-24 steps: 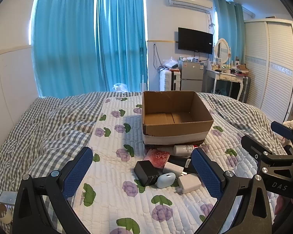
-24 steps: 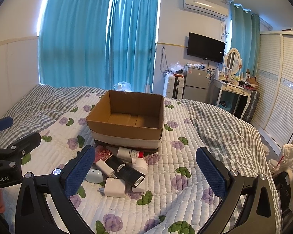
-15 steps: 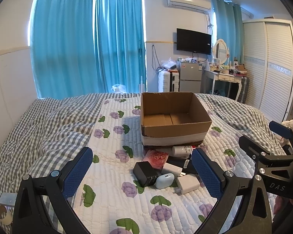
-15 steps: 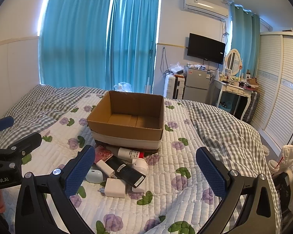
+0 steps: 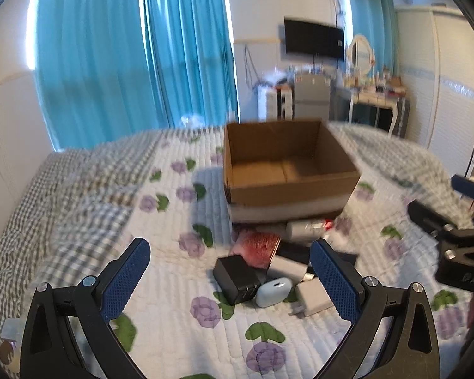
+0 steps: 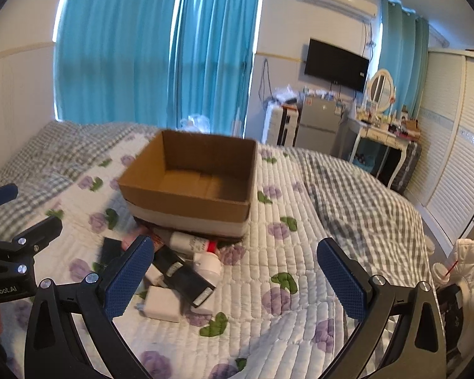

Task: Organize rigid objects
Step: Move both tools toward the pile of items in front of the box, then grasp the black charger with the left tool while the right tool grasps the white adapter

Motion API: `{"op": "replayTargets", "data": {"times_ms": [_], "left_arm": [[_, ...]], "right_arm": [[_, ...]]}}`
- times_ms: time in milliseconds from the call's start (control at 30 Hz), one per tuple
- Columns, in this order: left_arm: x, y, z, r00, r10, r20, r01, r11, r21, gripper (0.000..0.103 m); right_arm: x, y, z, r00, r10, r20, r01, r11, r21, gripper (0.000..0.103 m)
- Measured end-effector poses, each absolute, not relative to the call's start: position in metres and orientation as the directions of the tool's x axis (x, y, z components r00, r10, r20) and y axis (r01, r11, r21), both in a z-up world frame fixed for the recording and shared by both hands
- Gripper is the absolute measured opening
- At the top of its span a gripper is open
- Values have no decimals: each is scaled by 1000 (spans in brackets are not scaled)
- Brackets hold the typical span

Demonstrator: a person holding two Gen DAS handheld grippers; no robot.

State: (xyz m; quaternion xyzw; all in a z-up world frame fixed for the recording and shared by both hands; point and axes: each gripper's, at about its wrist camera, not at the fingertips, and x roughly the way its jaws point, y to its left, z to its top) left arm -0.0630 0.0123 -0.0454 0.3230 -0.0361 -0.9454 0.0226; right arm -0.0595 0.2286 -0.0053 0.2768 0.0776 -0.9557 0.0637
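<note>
Bed (image 5: 180, 325) under flowered quilt. Mid-bed, open cardboard box (image 5: 287, 170); against its near side, a heap: black adapter (image 5: 237, 279), white charger (image 6: 161, 303), white bottle (image 6: 189, 242).

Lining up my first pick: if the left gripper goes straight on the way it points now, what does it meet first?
Likely the black charger block, lying between the open fingers of the left gripper, with the pale blue case touching its right side. Depth is uncertain in the blurred fisheye view.
</note>
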Motion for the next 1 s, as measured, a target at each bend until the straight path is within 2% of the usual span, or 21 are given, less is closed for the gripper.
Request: {"op": "replayTargets", "data": {"times_ms": [267,333,400,467,567,667,733,867,933,1000], "left_arm": [[-127,0,-112,-620,-220,-753,102,-974,201,103],[-138,0,-129,-572,-238,-785,104,-970,218,97],[-148,0,-148,-514,-204,-833,101,-979,178,91],[-153,-5,-157,-501,-142,-853,98,-989,107,90],[-157,-3,-163,-485,-104,-869,85,-994,71,90],[-163,8,-178,-451,-84,-888,47,-996,70,80],[-162,8,-181,-442,-61,-895,26,-998,55,64],[-145,9,-168,-489,-57,-870,-9,-997,71,51],[-134,9,-158,-502,-37,-864,-36,-997,64,40],[-126,9,-146,-507,3,-862,-52,-998,27,39]], "right_arm": [[-100,235,-69,-729,-90,-679,175,-983,-57,103],[-107,235,-78,-702,-95,-706,179,-983,-46,103],[-111,235,-82,-692,-104,-714,177,-984,-27,103],[-116,233,-86,-680,-110,-725,178,-984,-17,103],[-120,224,-96,-656,-88,-750,179,-983,-41,103],[-122,213,-105,-635,-76,-769,195,-979,-63,103],[-121,207,-109,-626,-73,-777,210,-975,-77,103],[-117,198,-114,-621,-56,-782,219,-970,-105,103],[-115,195,-116,-617,-45,-786,217,-969,-115,103],[-114,191,-117,-605,-49,-795,225,-968,-112,103]]}}
